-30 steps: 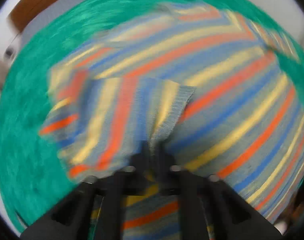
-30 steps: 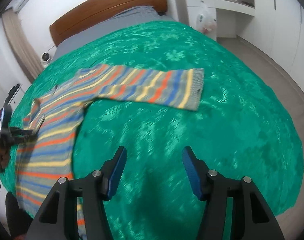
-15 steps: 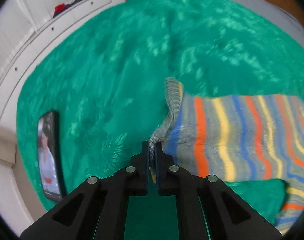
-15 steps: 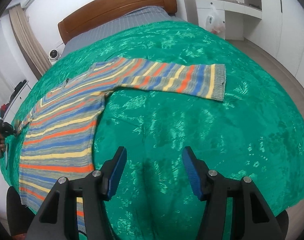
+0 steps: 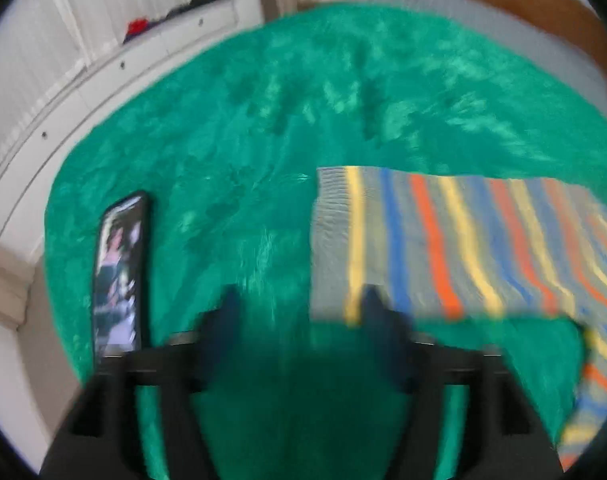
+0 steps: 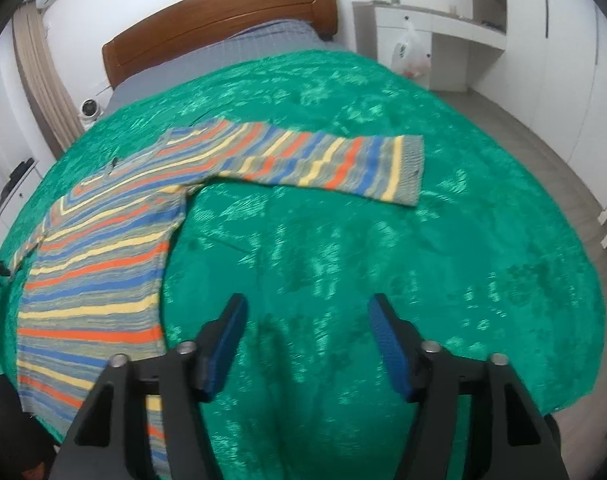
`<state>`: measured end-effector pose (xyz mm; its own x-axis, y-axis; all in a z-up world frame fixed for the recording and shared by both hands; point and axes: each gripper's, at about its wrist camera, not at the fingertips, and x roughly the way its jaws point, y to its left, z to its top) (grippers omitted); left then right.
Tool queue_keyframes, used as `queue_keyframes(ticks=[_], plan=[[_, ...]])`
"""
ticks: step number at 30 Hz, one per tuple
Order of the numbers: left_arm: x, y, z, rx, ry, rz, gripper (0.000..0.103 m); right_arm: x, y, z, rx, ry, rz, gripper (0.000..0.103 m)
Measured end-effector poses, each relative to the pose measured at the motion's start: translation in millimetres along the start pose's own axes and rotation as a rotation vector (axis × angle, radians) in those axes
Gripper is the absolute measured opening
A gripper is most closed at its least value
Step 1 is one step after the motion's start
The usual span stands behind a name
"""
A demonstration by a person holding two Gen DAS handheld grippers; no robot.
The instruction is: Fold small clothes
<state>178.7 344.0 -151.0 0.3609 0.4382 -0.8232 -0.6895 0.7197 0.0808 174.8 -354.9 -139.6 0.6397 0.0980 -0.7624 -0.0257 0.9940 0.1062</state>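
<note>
A striped knit sweater [image 6: 99, 256] lies flat on the green blanket [image 6: 383, 264]. One sleeve [image 6: 323, 164] stretches out to the right. In the left wrist view the other sleeve [image 5: 443, 240] lies flat, its grey cuff [image 5: 329, 236] pointing left. My left gripper [image 5: 299, 312] hovers at the cuff's near corner with its jaws opening; the pads press on nothing. My right gripper [image 6: 305, 324] hangs over bare blanket right of the sweater's body, its jaws opening with nothing between them.
A phone [image 5: 119, 272] with a lit screen lies on the blanket left of the left gripper. White drawers [image 5: 103, 64] stand beyond the bed's left side. The wooden headboard [image 6: 223, 20], a small white camera [image 6: 89, 110] and a plastic bag [image 6: 409, 52] are at the far end.
The left gripper, shut on the cuff earlier, carried the sleeve out sideways and has let go; the sleeve now lies flat. The right gripper's jaws stand a little wider.
</note>
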Motion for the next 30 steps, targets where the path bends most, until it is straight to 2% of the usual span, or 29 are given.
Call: queue_keyframes(ticks=[2,4,7,10,12,16,20,25,30], plan=[[-21,-4,-25,0.031,-0.023,-0.090,0.090,2,-4,2,0.003,-0.017,-0.020,0.070],[-34,-14,-56,0.081,0.002,-0.200,0.091,8,-5,5,-0.004,-0.021,-0.028,0.071],[-35,-29,-96,0.137,0.047,-0.281,0.093,27,-8,7,0.006,-0.013,-0.037,0.071],[-31,-38,-121,0.180,-0.017,-0.253,0.102,52,-8,2,-0.008,-0.001,-0.056,0.071],[-28,-38,-124,0.168,-0.046,-0.247,0.102,66,-8,-6,-0.014,0.001,-0.057,0.078],[-26,-36,-126,0.161,-0.055,-0.256,0.103,67,-12,-18,0.010,-0.085,-0.035,0.088],[-27,-38,-126,0.143,-0.077,-0.258,0.103,72,-13,-21,0.003,-0.109,-0.009,0.098],[-25,-37,-127,0.115,-0.079,-0.288,0.103,75,-10,-22,-0.014,-0.119,-0.014,0.100],[-27,-42,-128,0.150,-0.076,-0.248,0.103,75,-7,-25,-0.022,-0.123,-0.016,0.101]])
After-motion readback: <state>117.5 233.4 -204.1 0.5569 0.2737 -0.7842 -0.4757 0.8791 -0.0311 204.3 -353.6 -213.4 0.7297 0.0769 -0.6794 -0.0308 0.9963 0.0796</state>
